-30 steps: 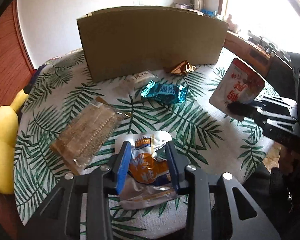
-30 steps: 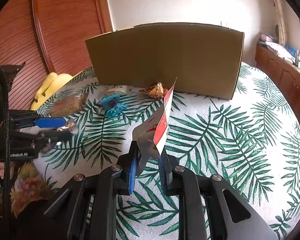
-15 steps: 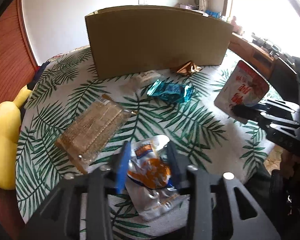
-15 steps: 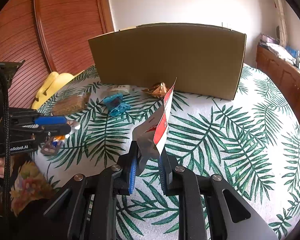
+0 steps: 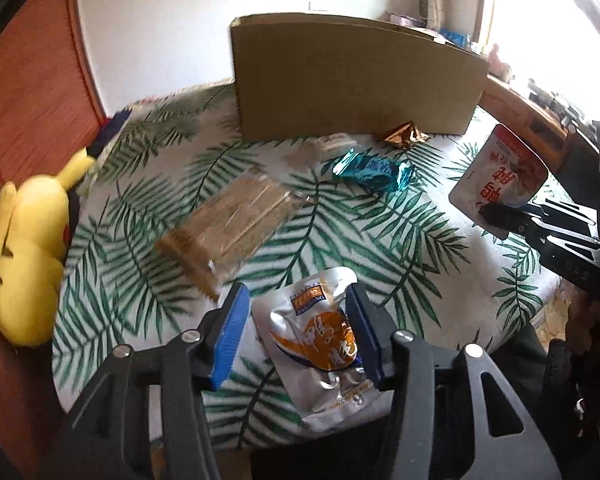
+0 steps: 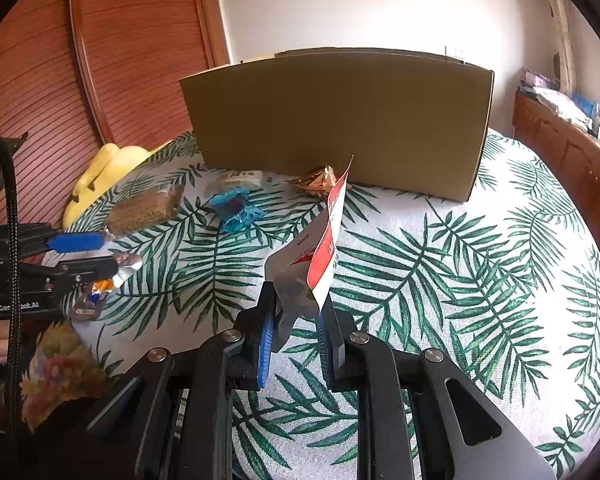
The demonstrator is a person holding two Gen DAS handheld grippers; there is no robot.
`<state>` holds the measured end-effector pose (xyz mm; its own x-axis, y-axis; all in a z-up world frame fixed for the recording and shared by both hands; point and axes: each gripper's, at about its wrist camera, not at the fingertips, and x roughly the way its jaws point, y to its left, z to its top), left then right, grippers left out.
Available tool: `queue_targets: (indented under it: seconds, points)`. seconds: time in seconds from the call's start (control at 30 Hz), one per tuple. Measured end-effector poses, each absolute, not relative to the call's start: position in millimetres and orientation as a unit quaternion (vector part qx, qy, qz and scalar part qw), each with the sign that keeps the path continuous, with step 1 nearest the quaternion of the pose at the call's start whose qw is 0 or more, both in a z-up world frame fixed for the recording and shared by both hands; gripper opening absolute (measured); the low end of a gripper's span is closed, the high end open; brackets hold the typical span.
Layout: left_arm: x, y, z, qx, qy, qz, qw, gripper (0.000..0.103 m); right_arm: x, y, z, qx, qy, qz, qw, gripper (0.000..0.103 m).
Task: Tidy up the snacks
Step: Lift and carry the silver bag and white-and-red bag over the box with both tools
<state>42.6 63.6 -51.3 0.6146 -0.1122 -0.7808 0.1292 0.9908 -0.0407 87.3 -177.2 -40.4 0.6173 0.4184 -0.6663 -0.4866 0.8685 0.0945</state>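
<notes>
A leaf-printed tablecloth (image 6: 480, 280) is spread under everything, against whose left edge a yellow plush toy (image 5: 28, 248) is lodged, behind which a reddish slatted wooden panel (image 6: 100, 60) is seen, while a wooden sideboard (image 6: 560, 148) is set beyond the cloth's right edge.

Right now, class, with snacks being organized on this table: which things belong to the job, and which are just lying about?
Job:
red-and-white pouch
silver-and-orange pouch
teal wrapper
gold wrapper
cracker pack
pale packet
cardboard box

Lying about:
yellow plush toy
leaf-print tablecloth
</notes>
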Motion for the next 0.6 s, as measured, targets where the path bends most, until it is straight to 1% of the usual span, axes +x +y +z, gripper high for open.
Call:
queue_targets:
  seconds: [0.13, 0.2, 0.3, 0.43, 0.6]
  points:
    - [40.0, 64.4, -58.3, -0.002, 0.437, -0.069, 0.897, 0.057, 86.4, -175.4, -40.6, -0.048, 0.357, 0.253, 0.898, 0.017]
    - [40.8, 63.2, -62.5, -0.004, 0.439, -0.065, 0.896, 0.061, 85.1, -174.4, -40.5, -0.050, 0.357, 0.254, 0.898, 0.017]
    - [38.1, 56.4, -66.2, 0.021, 0.424, -0.057, 0.904, 0.064, 84.6, -174.9, -39.4, -0.049, 0.356, 0.252, 0.899, 0.017]
    - [39.5, 57.1, -67.1, 0.019, 0.416, -0.062, 0.907, 0.063, 85.0, -175.7, -38.1, -0.047, 0.355, 0.251, 0.899, 0.017]
    - [39.3, 55.6, -66.9, 0.028, 0.407, -0.074, 0.910, 0.055, 84.7, -174.3, -39.1, -0.049, 0.356, 0.253, 0.899, 0.017]
